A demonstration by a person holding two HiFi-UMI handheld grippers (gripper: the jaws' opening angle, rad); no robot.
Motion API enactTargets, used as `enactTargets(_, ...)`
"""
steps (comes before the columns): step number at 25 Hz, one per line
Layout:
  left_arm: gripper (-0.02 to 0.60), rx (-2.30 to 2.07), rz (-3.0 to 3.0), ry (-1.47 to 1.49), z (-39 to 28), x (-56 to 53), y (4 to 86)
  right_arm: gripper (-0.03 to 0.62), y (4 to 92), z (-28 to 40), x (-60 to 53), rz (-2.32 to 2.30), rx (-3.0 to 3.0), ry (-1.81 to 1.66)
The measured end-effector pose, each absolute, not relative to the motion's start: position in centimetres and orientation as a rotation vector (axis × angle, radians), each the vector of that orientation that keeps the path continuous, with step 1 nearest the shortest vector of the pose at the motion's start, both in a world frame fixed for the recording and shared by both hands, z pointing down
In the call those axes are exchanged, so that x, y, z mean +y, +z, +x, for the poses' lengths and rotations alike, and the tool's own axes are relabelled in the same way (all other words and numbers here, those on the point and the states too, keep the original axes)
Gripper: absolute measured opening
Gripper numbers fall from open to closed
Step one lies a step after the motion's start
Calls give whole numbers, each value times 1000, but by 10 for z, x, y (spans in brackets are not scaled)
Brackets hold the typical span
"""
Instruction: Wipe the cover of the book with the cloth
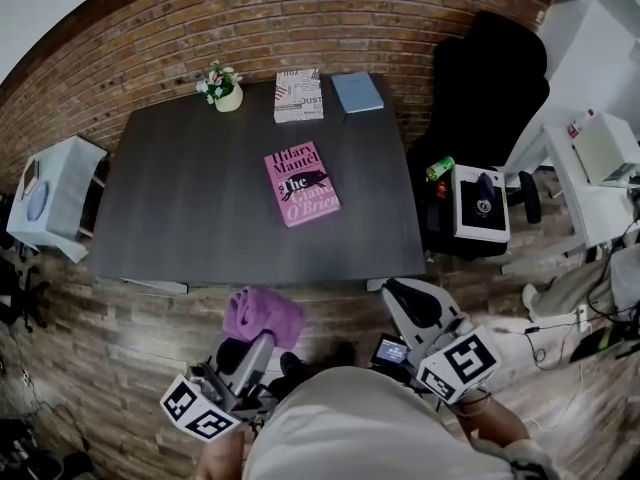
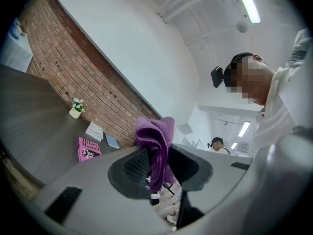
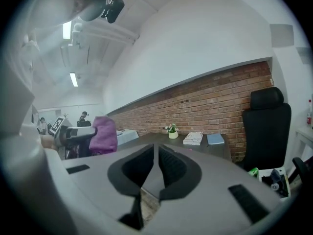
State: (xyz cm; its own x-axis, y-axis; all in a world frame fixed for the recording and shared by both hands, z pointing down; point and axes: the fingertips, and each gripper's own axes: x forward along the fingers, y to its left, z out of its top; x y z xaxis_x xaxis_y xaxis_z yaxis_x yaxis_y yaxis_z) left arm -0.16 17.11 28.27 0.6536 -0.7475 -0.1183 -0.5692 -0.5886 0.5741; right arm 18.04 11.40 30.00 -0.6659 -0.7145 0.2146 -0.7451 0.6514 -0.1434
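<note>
Cloth (image 1: 263,316), purple terry, pinched in left gripper (image 1: 256,346). Right gripper (image 3: 155,159) pressed together, empty. Pink book (image 1: 301,183) on woodgrain table (image 1: 180,208); flowers (image 1: 218,78) in pot (image 1: 229,99).

The left gripper (image 2: 159,150) has its two jaws closed on a purple cloth (image 2: 156,131). The cloth is pinched between the dark ribbed pads, bunching up above them and hanging down below. Beyond the gripper's left side lies a dark table (image 2: 29,116) with a pink book (image 2: 88,149) flat on it, well apart from the cloth. Further back, near a brick wall (image 2: 73,67), lie a white printed book (image 2: 94,130) and a blue book (image 2: 112,141), with a small pot of flowers (image 2: 75,109) to their left. At the right edge, a person in a light shirt (image 2: 288,106) wears a head-mounted camera (image 2: 217,76). A second person (image 2: 217,143) stands far behind, under strip lights (image 2: 247,1).
</note>
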Motion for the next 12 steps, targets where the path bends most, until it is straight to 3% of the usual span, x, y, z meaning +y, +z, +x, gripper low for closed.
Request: enactTargets(12, 115, -999, 2378, -502, -69, 184, 276, 25, 289, 131, 131, 1323, -2693, 359)
